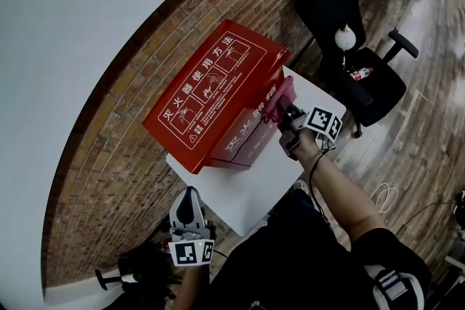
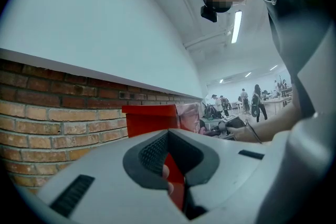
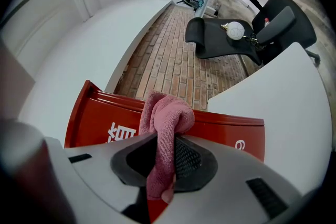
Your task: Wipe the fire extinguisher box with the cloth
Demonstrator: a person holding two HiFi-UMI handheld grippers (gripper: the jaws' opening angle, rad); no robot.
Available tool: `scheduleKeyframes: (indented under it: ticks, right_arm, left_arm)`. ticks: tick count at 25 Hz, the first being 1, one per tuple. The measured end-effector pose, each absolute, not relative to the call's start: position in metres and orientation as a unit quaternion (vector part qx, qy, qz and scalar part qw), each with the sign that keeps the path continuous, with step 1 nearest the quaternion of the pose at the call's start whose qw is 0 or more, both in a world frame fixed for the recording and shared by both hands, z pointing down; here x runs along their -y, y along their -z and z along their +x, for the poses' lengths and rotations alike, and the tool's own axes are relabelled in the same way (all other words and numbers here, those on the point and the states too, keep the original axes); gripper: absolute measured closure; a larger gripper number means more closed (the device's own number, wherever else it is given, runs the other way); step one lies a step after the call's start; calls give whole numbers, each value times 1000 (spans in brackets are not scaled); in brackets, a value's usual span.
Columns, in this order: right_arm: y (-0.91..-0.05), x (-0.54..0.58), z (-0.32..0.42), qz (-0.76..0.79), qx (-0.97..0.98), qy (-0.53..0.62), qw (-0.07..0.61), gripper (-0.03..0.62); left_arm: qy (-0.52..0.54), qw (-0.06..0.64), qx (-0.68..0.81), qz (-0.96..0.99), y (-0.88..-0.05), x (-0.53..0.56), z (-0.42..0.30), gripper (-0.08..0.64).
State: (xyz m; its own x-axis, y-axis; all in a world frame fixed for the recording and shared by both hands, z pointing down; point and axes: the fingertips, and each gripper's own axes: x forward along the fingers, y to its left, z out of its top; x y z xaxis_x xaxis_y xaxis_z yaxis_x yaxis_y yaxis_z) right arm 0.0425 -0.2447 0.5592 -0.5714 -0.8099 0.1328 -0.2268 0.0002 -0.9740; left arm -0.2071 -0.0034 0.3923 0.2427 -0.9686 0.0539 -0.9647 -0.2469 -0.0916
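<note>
Pink cloth [image 3: 167,118], clenched in the right gripper [image 1: 285,118] jaws, touches the red box [image 1: 211,94] mid-frame on the worktop [image 1: 254,189]. The left gripper [image 1: 190,198], lower left, is closed on nothing, so a hard stroke could shove the unsteadied box.

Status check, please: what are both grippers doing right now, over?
Right gripper shut on cloth, cloth at box front edge. Left gripper shut, empty, low beside table. Nothing in the way.
</note>
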Motion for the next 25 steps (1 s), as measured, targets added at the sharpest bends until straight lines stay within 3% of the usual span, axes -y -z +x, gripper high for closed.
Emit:
scheduleKeyframes:
  ticks: [25]
  right_arm:
    - [-599, 250, 46, -411, -656, 594, 219, 515]
  left_arm:
    - [61, 9, -628, -776, -401, 3, -209, 514]
